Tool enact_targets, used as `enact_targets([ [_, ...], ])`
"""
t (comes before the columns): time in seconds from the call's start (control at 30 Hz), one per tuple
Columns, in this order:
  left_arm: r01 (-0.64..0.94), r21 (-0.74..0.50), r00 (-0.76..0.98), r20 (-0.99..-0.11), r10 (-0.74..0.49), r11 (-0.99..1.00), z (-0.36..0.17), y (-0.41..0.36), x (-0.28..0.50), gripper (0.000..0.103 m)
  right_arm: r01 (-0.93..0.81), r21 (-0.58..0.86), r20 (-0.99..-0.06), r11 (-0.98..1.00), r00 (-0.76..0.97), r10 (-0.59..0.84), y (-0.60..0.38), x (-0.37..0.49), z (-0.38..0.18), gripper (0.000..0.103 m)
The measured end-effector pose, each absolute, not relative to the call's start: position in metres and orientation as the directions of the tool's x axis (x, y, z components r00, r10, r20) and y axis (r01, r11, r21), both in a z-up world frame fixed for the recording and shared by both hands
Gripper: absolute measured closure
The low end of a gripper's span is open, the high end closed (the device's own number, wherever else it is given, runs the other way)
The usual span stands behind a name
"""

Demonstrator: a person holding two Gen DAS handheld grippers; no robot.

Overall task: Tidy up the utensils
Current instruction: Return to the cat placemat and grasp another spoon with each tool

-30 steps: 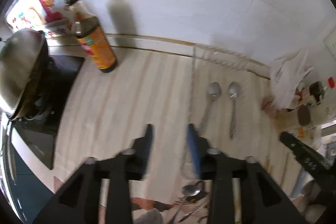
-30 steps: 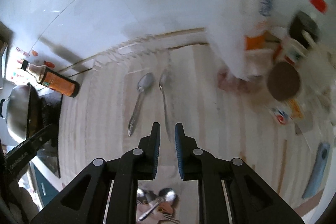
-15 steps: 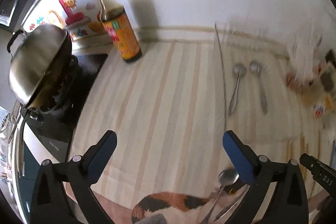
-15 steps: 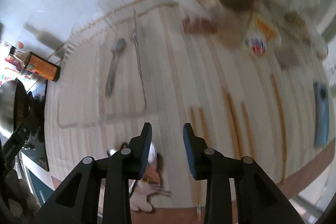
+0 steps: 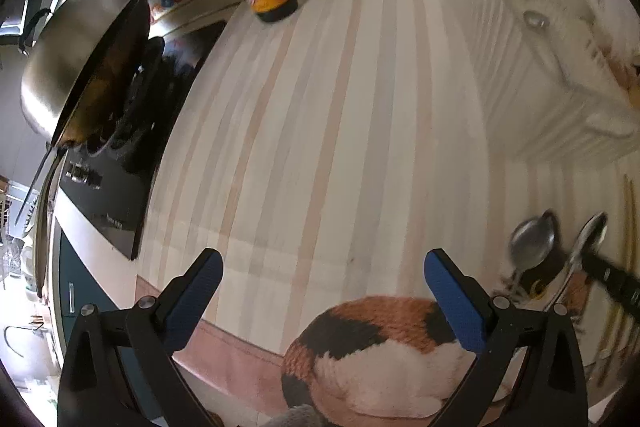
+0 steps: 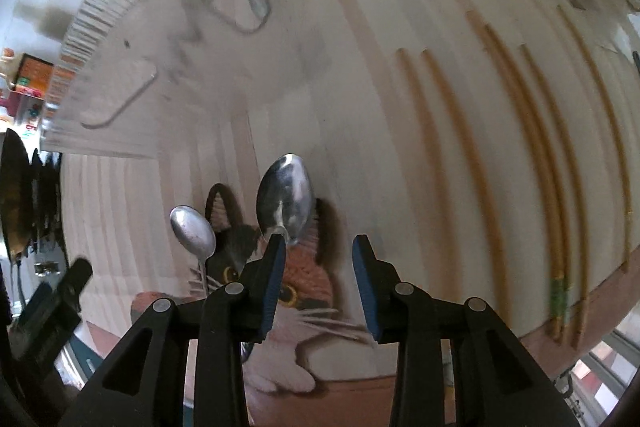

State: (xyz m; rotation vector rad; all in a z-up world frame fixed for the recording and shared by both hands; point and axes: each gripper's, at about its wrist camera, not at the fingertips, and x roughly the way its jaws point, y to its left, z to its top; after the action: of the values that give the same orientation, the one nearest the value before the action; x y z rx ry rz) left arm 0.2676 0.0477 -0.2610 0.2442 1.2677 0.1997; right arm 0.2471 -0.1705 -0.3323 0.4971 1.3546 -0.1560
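Now the right hand-held gripper [image 6: 318,247] stands partly open, empty, its left fingertip [image 6: 276,247] just at a spoon [image 6: 286,197] lower center on the table [image 6: 400,147]; half a second ago it was narrower. Left hand-held gripper [image 5: 322,269] gapes wide, unchanged.

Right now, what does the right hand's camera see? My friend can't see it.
The open right gripper hovers over two shiny metal spoons, a larger one and a smaller one, lying on a cat-picture mat. Long wooden chopsticks lie on the striped countertop to the right.
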Motion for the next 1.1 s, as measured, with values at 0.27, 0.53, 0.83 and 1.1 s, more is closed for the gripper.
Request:
enact_targets([
  [0.27, -0.012, 0.311, 0.247, -0.92, 0.304, 0.95, -0.272, 0.052, 0.262, 0.0, 0.283, 0.048, -0.973, 0.958, 0.228, -0.019, -0.127, 0.273, -0.328, 0.088],
  [0.53, 0.09, 0.258, 0.237, -0.944, 0.231, 0.962, -0.278, 0.019, 0.259, 0.0, 0.186, -0.011, -0.971, 0.983, 0.232, -0.055, -0.137, 0.276, -0.321, 0.094],
  [0.83, 0.248, 0.153, 0.148, -0.982, 0.119, 0.957, -0.304, -0.036, 0.257, 0.003, 0.251, 0.012, -0.982, 0.968, 0.188, -0.036, -0.192, 0.259, -0.317, 0.096],
  [1.1, 0.262, 0.078, 0.117, -0.992, 0.049, 0.962, -0.313, -0.049, 0.256, 0.056, 0.281, 0.055, -0.982, 0.958, 0.188, 0.001, -0.217, 0.254, -0.318, 0.096],
])
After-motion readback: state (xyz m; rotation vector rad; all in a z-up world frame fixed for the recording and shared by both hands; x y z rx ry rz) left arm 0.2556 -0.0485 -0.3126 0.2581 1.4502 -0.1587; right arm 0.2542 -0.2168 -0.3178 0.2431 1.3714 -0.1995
